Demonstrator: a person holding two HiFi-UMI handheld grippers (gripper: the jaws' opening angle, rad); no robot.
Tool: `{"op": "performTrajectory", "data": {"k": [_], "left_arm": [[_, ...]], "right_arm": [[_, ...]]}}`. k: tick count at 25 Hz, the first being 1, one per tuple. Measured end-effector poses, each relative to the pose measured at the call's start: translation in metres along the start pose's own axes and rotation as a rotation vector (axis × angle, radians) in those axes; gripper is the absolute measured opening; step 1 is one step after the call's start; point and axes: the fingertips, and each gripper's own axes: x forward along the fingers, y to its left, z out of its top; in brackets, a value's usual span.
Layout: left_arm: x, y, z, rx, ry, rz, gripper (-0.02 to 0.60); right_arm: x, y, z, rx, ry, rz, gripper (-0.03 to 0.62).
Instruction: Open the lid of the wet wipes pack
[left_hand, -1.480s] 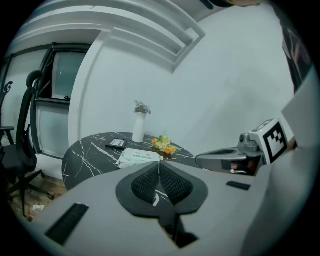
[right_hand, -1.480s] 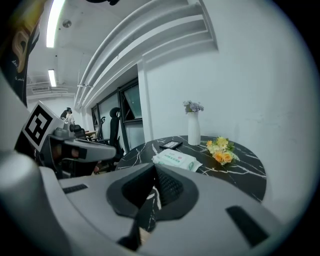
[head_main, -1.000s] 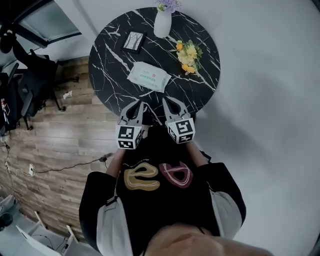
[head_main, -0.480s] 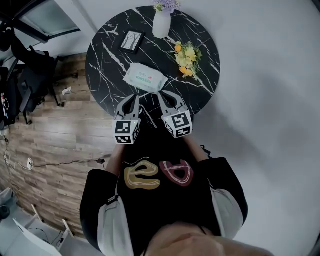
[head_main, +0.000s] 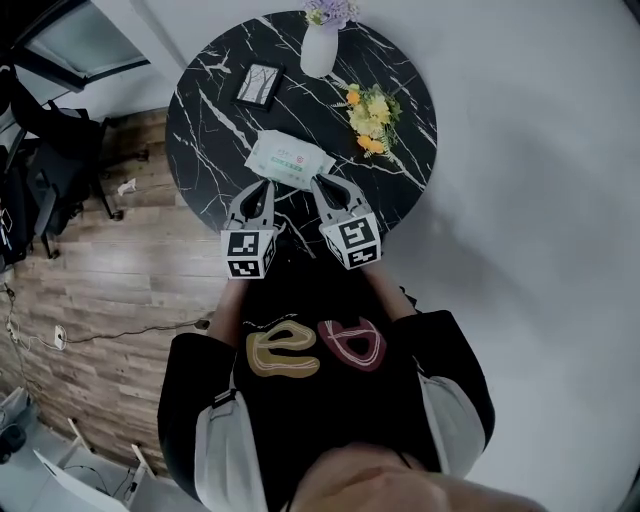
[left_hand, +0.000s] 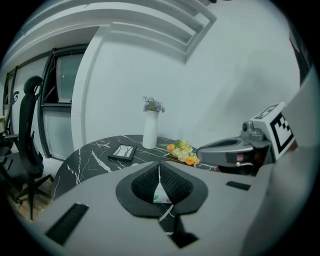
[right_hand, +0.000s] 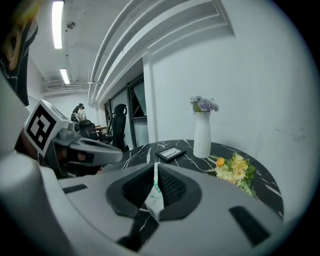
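The wet wipes pack (head_main: 290, 160), white with green print, lies flat near the middle of the round black marble table (head_main: 400, 170). Its lid looks closed. My left gripper (head_main: 262, 189) and right gripper (head_main: 322, 184) hover side by side over the table's near edge, tips just short of the pack. Both are shut with nothing held. In the left gripper view the pads (left_hand: 148, 181) meet, and a sliver of the pack (left_hand: 161, 196) shows below them. The right gripper view shows the same closed jaws, with the pack (right_hand: 155, 197) beyond them.
A white vase (head_main: 322, 45) with purple flowers stands at the table's far edge. A small framed picture (head_main: 260, 85) lies to its left, and a bunch of yellow flowers (head_main: 370, 115) to the right of the pack. Dark office chairs (head_main: 50, 170) stand on the wooden floor at left.
Both grippers have moved forward over the table's near edge, closer to the wipes pack. Their jaws have stayed shut.
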Motion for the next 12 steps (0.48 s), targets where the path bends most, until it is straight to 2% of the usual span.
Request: {"op": "performTrajectory", "data": {"k": [8,12], "left_arm": [[0.017,0.021,0.008,0.03,0.037,-0.033,0.018],[0.026,0.031,0.005,0.03,0.062,-0.047,0.018]], "right_arm": [[0.024,0.002,0.005,0.002,0.033,-0.013,0.017],[0.039,-0.002,0.007,-0.037,0.071,-0.025,0.029]]}}
